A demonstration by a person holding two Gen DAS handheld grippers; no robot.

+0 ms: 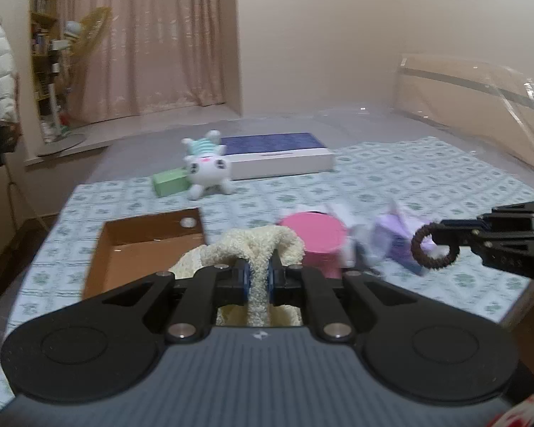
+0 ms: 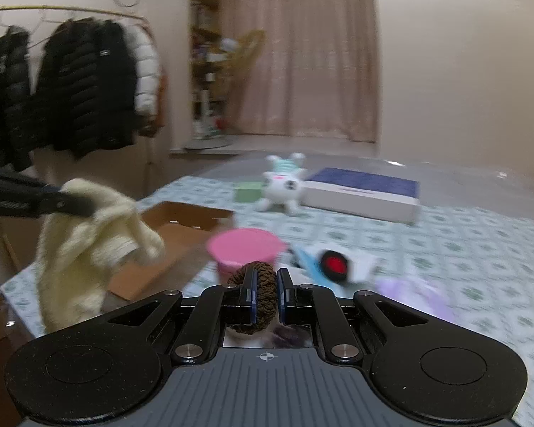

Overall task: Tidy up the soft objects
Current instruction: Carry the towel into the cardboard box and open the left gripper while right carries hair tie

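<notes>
My left gripper [image 1: 258, 279] is shut on a cream fluffy cloth [image 1: 256, 245], which hangs above the table's near left. In the right wrist view the same cream cloth [image 2: 89, 242] dangles from the left gripper [image 2: 85, 208] over the open cardboard box [image 2: 181, 224]. My right gripper [image 2: 266, 297] is shut on a brown hair scrunchie [image 2: 263, 284]; from the left wrist view the scrunchie [image 1: 431, 247] shows as a ring at the right gripper [image 1: 448, 238] tip. A white plush toy [image 1: 207, 169] lies farther back on the patterned tablecloth [image 1: 391, 174].
A pink round tub [image 1: 311, 240] stands mid-table beside a purple packet [image 1: 397, 240]. The cardboard box [image 1: 139, 249] sits at the left. A green block [image 1: 171, 181] and a flat white-and-blue box [image 1: 281, 158] lie at the back. Coats [image 2: 67, 89] hang on a rack to the left.
</notes>
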